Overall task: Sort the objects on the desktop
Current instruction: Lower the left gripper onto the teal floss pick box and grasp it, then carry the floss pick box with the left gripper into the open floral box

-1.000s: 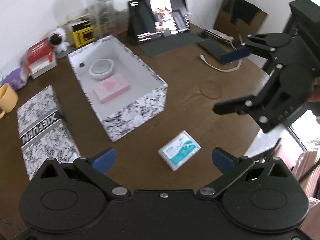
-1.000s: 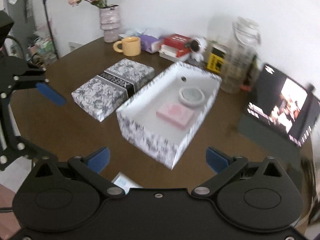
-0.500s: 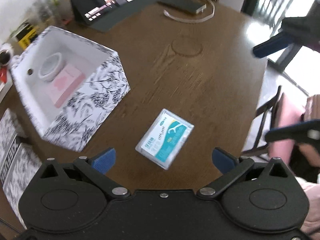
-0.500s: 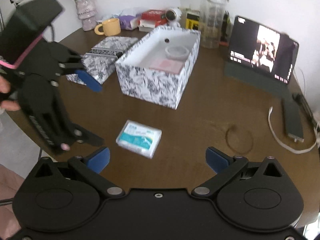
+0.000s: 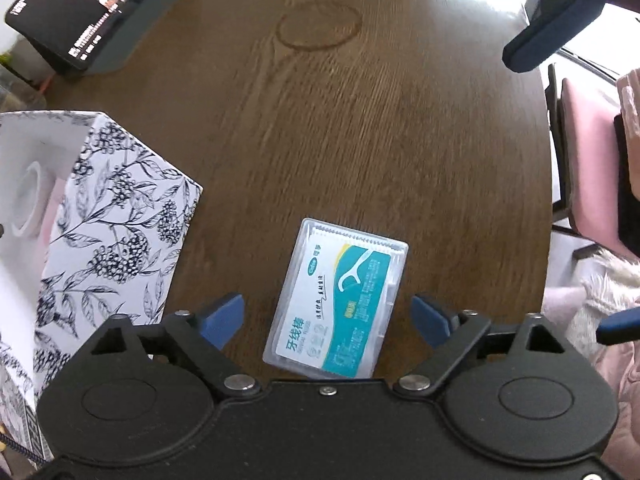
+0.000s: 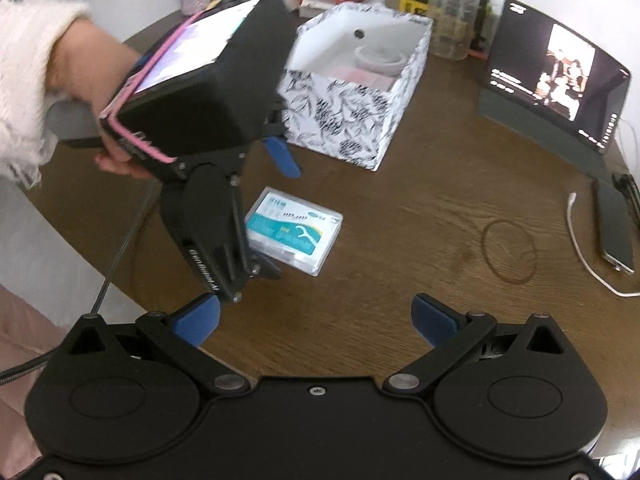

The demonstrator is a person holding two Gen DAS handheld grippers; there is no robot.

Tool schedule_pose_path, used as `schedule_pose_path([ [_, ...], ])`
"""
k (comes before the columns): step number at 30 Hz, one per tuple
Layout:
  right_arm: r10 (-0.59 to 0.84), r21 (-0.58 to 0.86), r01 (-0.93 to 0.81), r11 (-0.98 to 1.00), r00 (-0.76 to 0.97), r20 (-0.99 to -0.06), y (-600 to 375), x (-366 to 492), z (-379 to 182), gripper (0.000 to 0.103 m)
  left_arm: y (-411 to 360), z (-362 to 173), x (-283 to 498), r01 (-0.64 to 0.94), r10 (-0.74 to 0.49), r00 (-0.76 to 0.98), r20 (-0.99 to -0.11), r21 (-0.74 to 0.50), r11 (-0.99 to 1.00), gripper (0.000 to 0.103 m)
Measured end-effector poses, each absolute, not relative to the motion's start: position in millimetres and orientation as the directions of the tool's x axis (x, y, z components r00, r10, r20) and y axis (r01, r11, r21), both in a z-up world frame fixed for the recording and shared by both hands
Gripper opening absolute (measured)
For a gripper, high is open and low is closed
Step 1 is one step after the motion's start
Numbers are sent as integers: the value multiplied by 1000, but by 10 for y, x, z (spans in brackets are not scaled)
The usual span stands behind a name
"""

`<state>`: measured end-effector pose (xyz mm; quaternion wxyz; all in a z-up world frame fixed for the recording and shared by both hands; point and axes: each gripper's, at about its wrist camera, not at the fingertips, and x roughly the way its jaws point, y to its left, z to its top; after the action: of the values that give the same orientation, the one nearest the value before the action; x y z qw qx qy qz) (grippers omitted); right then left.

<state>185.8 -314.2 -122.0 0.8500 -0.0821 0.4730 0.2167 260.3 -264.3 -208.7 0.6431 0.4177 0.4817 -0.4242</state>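
Observation:
A clear floss-pick box [image 5: 336,304] with a teal label lies flat on the brown table [image 5: 360,140]. My left gripper [image 5: 327,318] is open, low over the box, one blue pad on each side of its near end and neither touching it. From the right wrist view, the left gripper [image 6: 276,212] comes down onto the floss-pick box [image 6: 294,230], held by a hand in a white sleeve. My right gripper [image 6: 316,316] hovers open and empty above the table's near edge. The open floral box [image 6: 360,120] holds a white ring [image 6: 378,58] and a pink flat item [image 6: 368,78].
The floral box wall [image 5: 120,220] stands close to the left of the left gripper. A lit tablet [image 6: 556,76] is at the back right, with a phone [image 6: 616,224], a white cable [image 6: 588,256] and a thin ring [image 6: 508,250] beside it. Jars and small boxes line the wall.
My left gripper has dropped toward the floss-pick box, which now lies between its open fingers. The right gripper has swung round to look at the left one.

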Motion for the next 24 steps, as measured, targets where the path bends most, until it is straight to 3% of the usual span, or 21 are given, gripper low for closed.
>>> schedule_pose_path([
  [4, 296, 77, -447, 891, 445, -845, -3136, 1908, -1259, 103, -2638, -2116, 2659, 955, -144, 127, -981, 81, 286, 74],
  [7, 302, 89, -443, 892, 436, -848, -3163, 1927, -1276, 103, -2627, -2114, 2675, 958, -150, 93, -984, 48, 282, 60],
  [24, 317, 121, -439, 890, 406, -857, -3237, 2092, -1261, 103, -2232, -1396, 2693, 934, -258, 136, -957, 37, 355, 58],
])
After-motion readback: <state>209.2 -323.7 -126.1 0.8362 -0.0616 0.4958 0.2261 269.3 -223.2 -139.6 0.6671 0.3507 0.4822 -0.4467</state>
